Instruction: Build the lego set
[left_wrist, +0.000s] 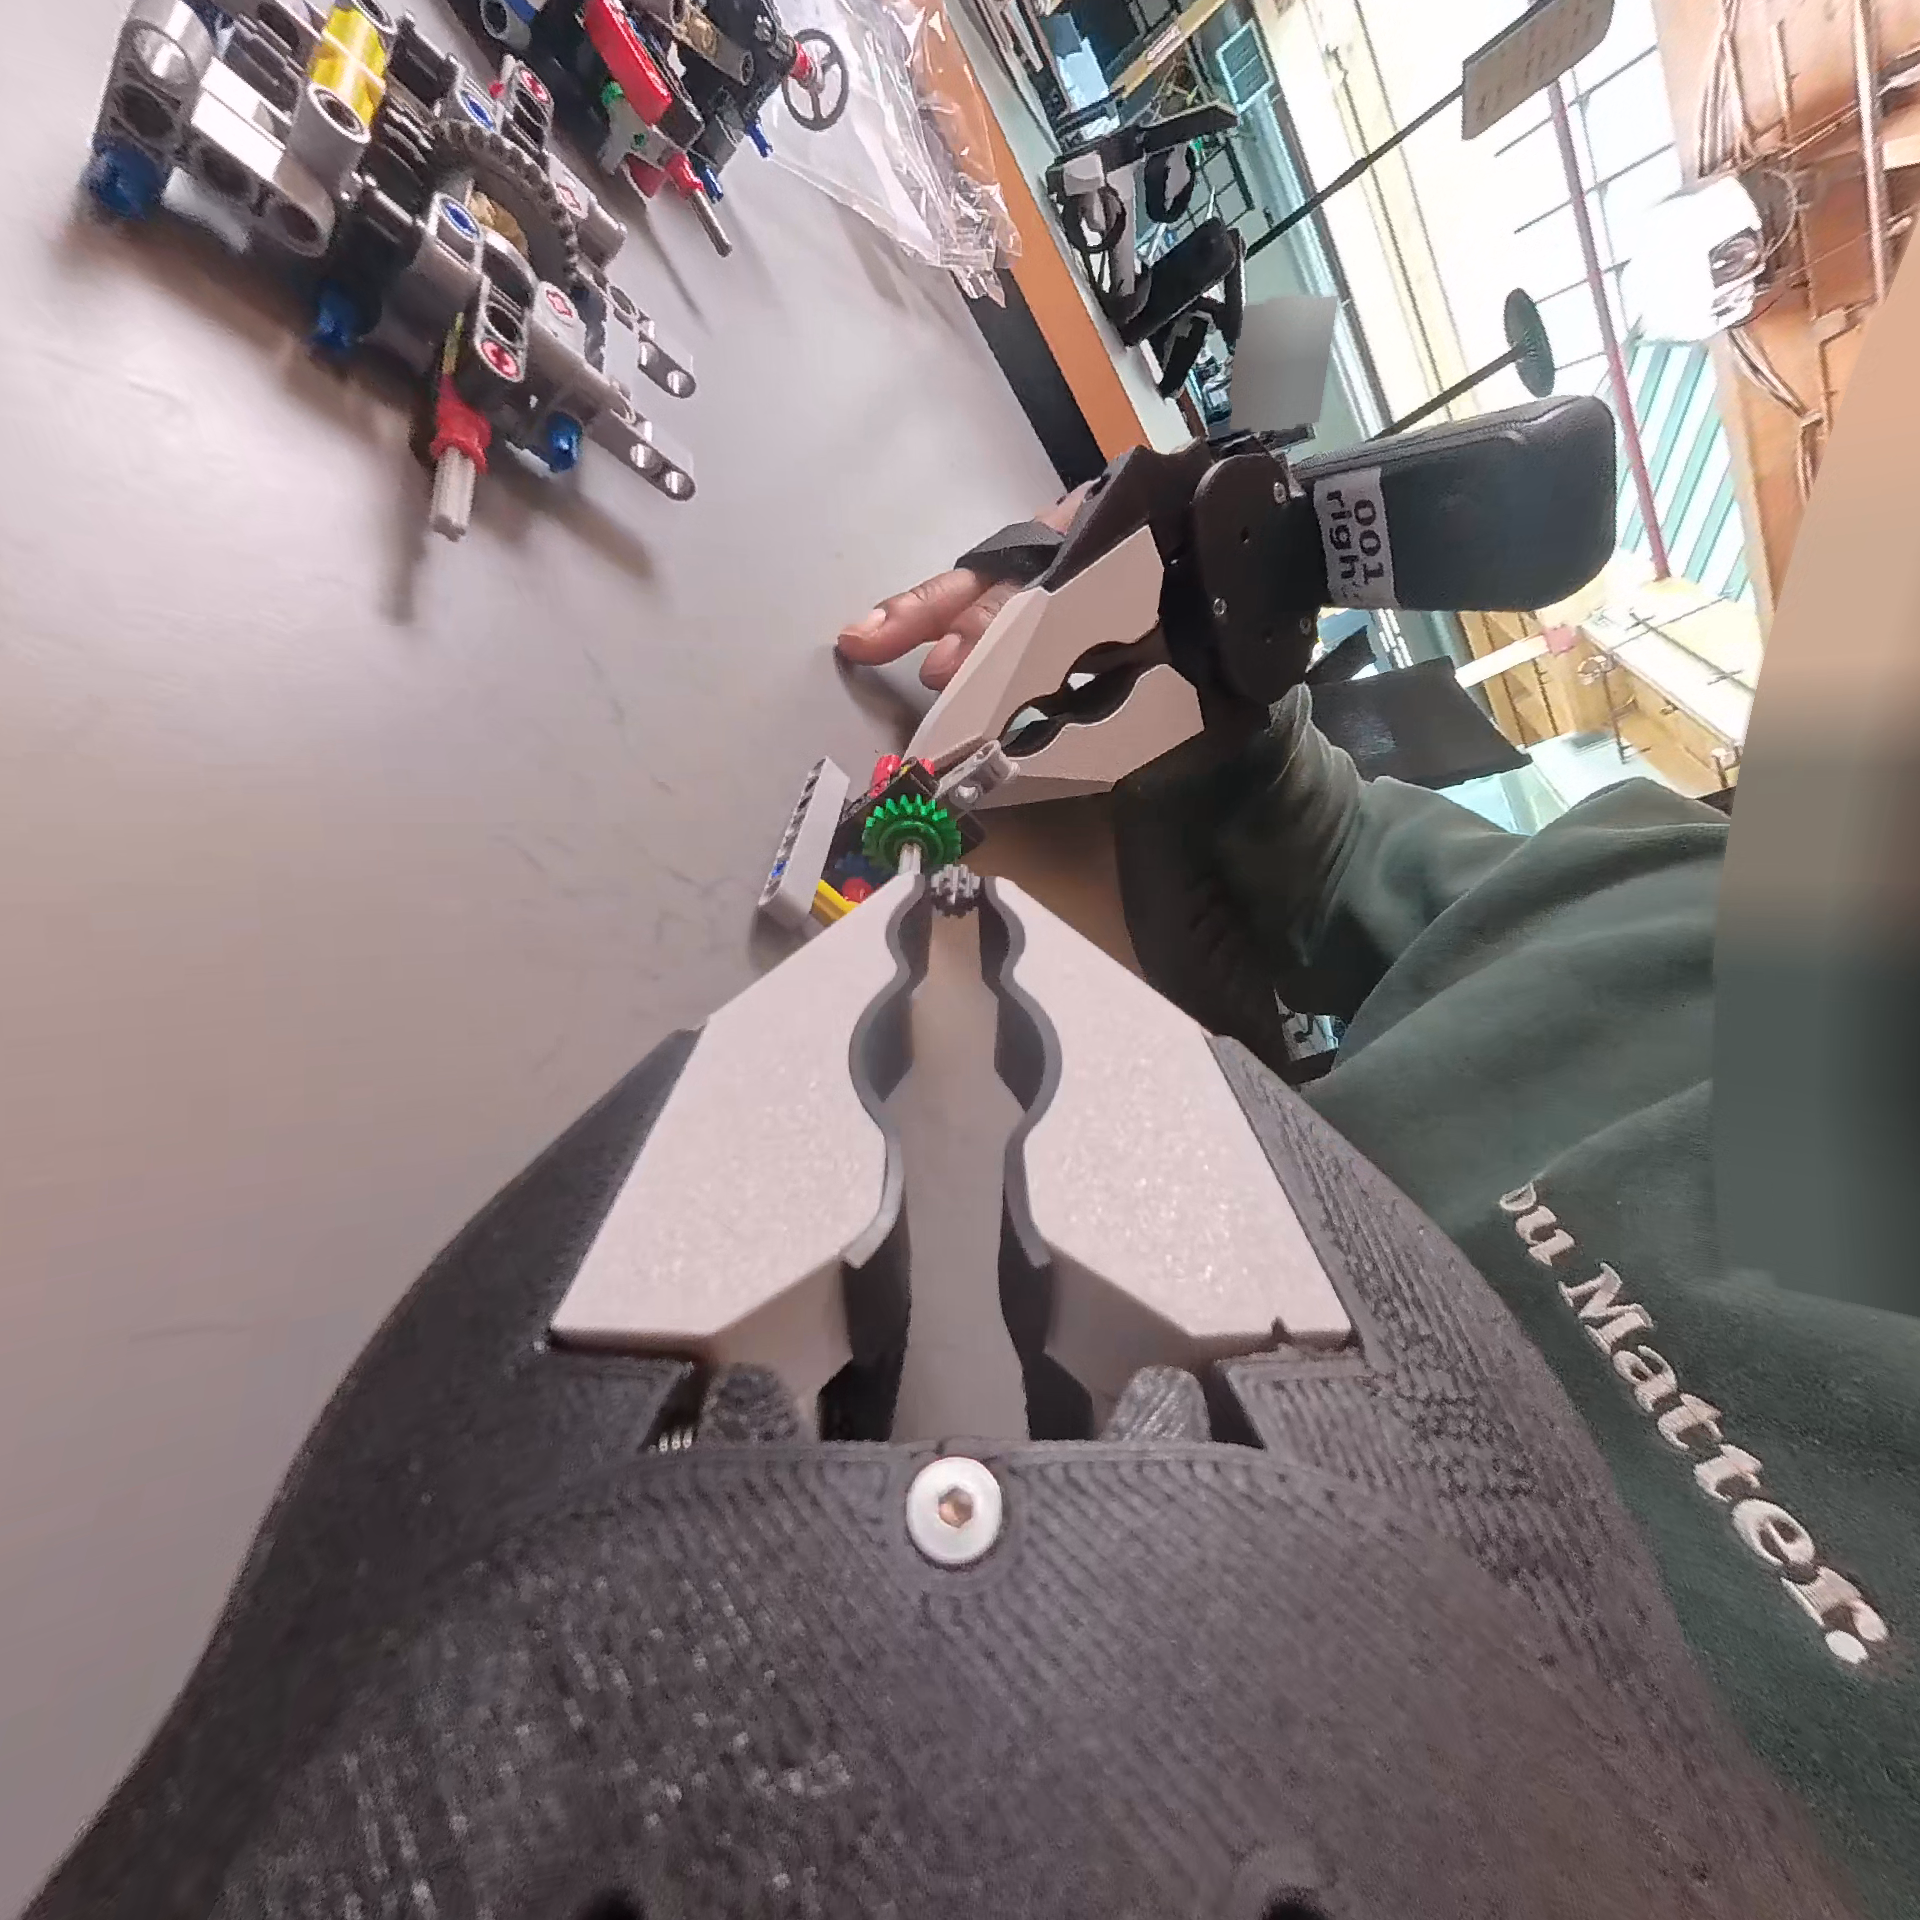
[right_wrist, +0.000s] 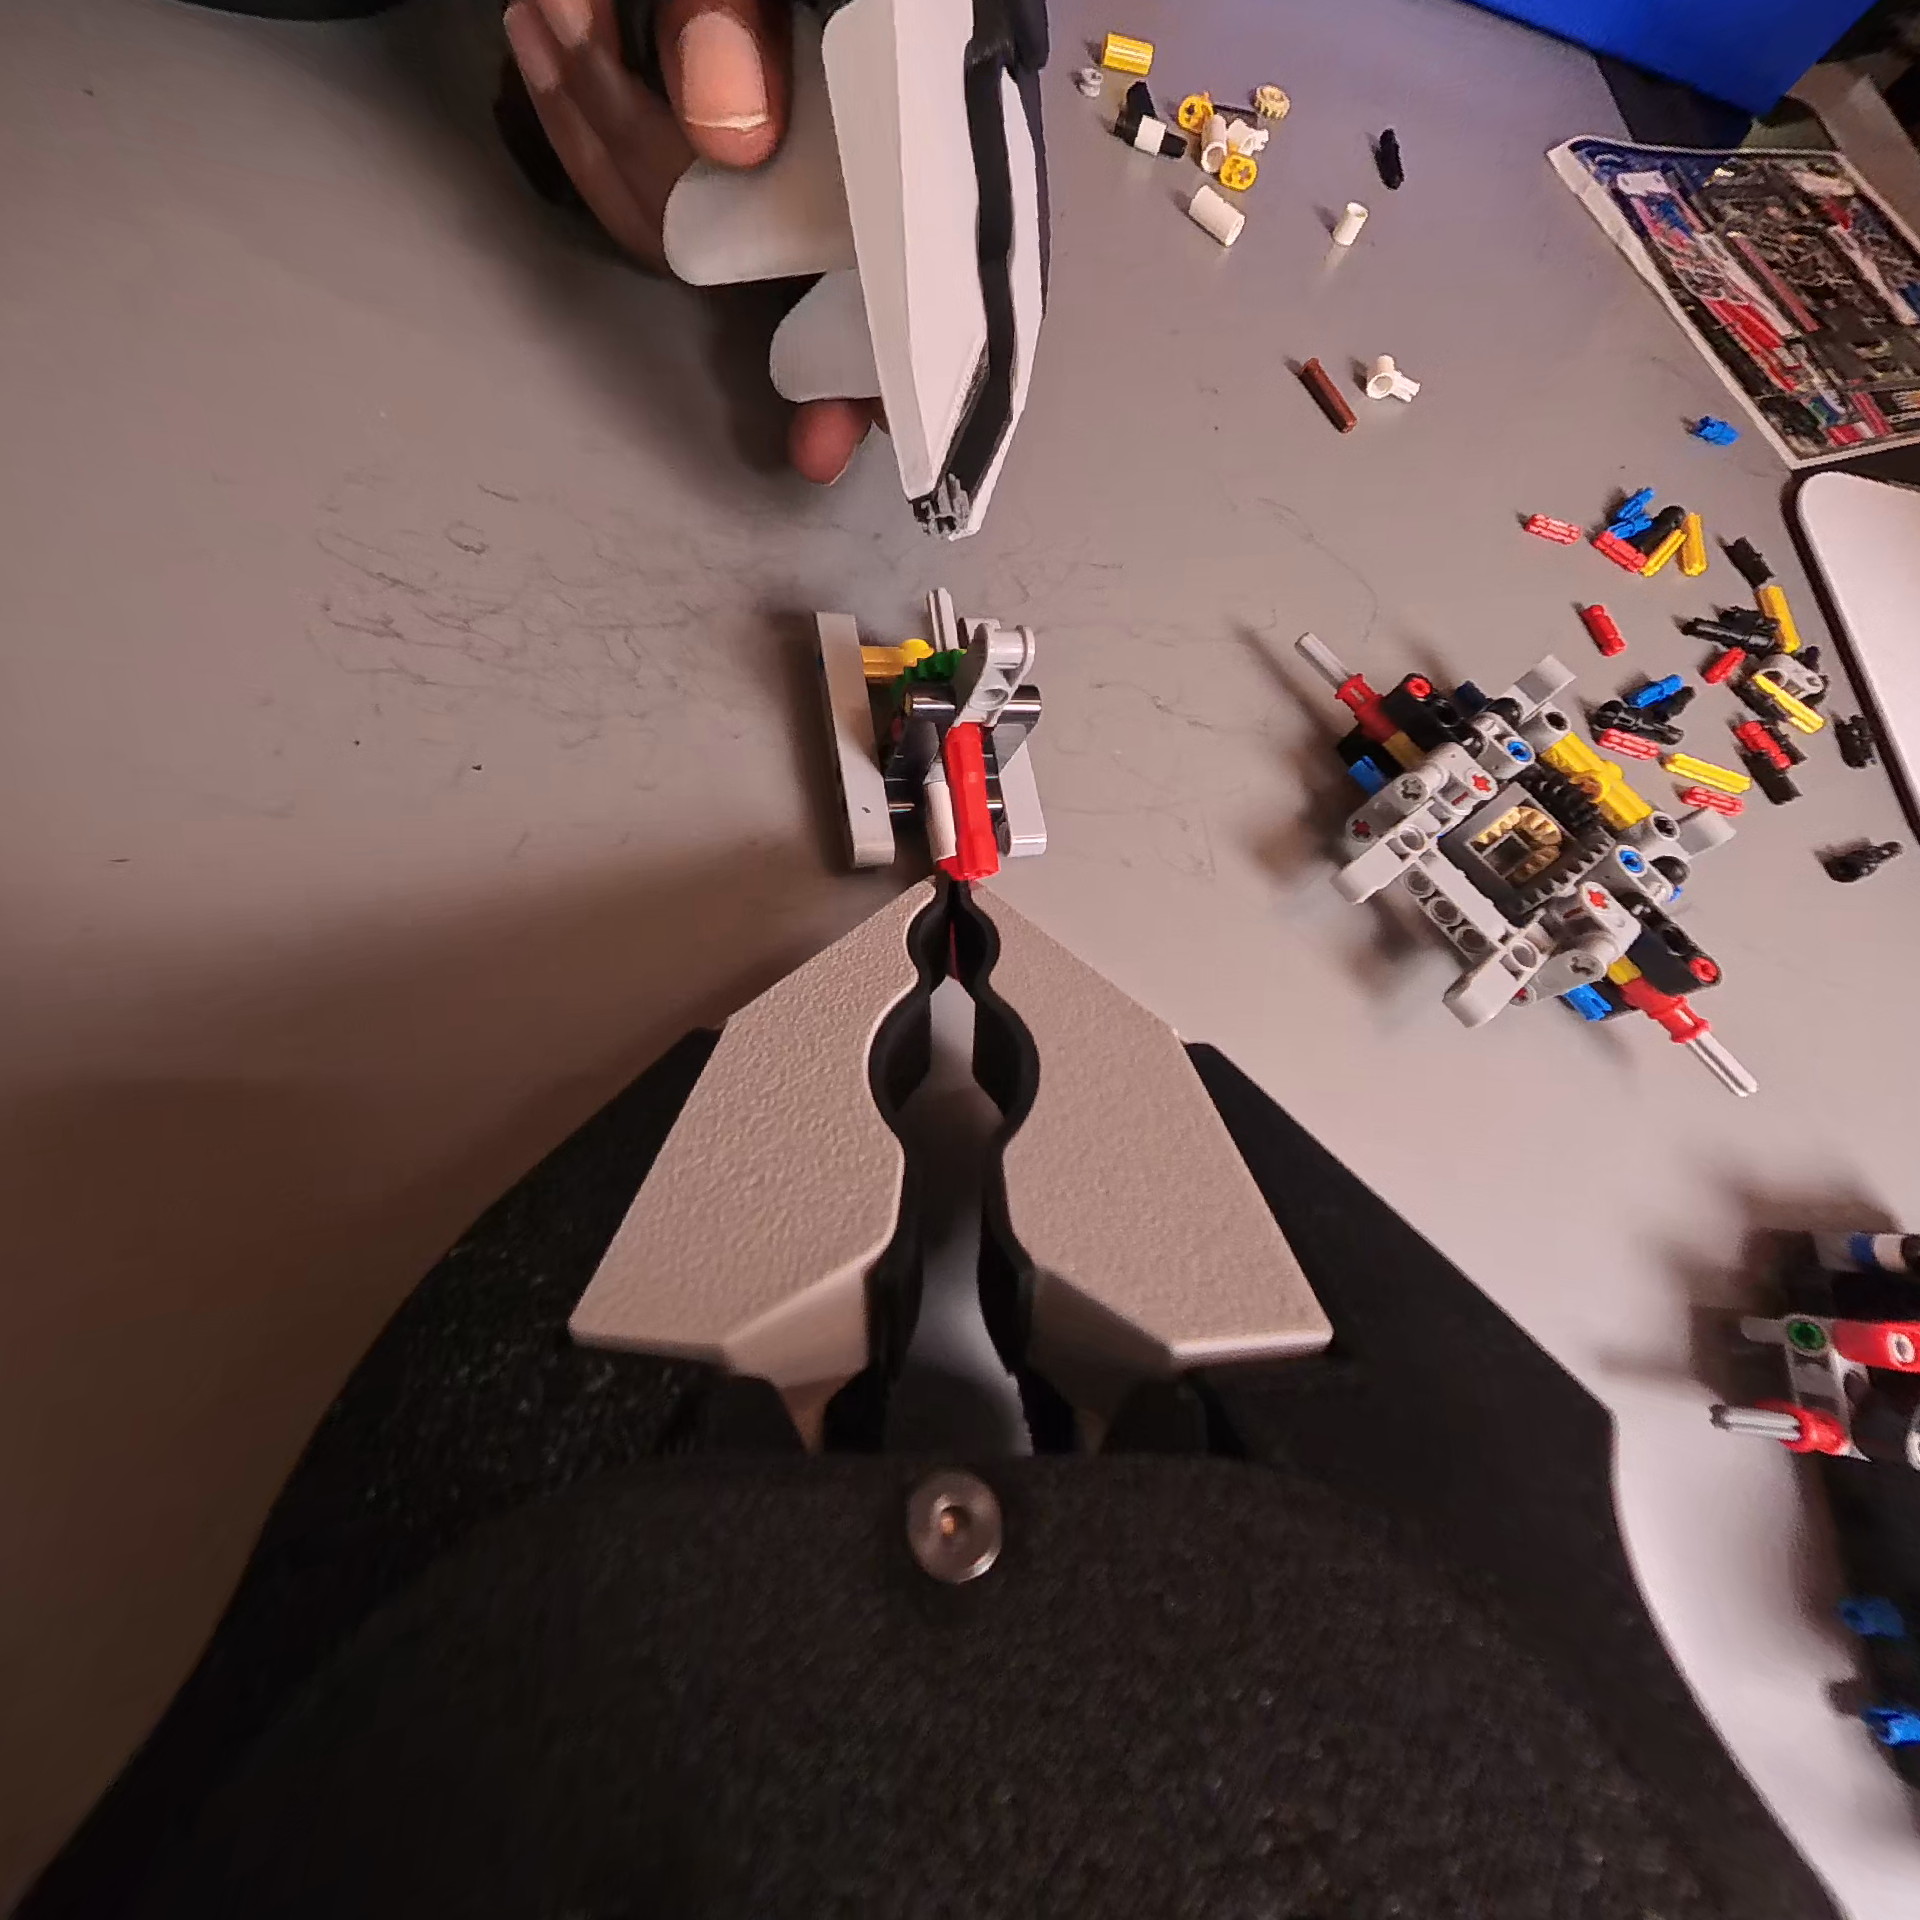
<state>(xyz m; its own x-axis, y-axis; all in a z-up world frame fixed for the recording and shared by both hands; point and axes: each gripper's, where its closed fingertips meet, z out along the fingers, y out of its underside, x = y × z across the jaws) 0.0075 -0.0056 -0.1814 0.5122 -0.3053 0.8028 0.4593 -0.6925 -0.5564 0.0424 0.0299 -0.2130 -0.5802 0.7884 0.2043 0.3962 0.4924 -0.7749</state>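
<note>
The left gripper (left_wrist: 954, 896) has its two grey plastic fingers nearly together, clamped at the tips on a small grey toothed gear (left_wrist: 954, 894); the same gear shows pinched at this gripper's tips in the right wrist view (right_wrist: 943, 511). Just ahead of those fingertips sits a small brick-built assembly of grey beams, black frame and coloured pins (left_wrist: 831, 847) on the grey table top (left_wrist: 364, 831), with its green plastic gear (left_wrist: 902, 826) on a pale axle facing the fingers and lying just beside the held gear. The right gripper (right_wrist: 954, 883) has its fingers closed together on the near end of a red plastic axle connector (right_wrist: 964, 800), which rises from the same assembly (right_wrist: 914, 727) directly in front of the tips; a light grey lever piece (right_wrist: 995, 665) joins the connector's far end. To the right of the right fingers, well apart, lie a larger grey and black gear-frame assembly (right_wrist: 1527, 842) and scattered loose coloured pins (right_wrist: 1704, 644). A printed booklet (right_wrist: 1787, 291) lies beyond them.
</note>
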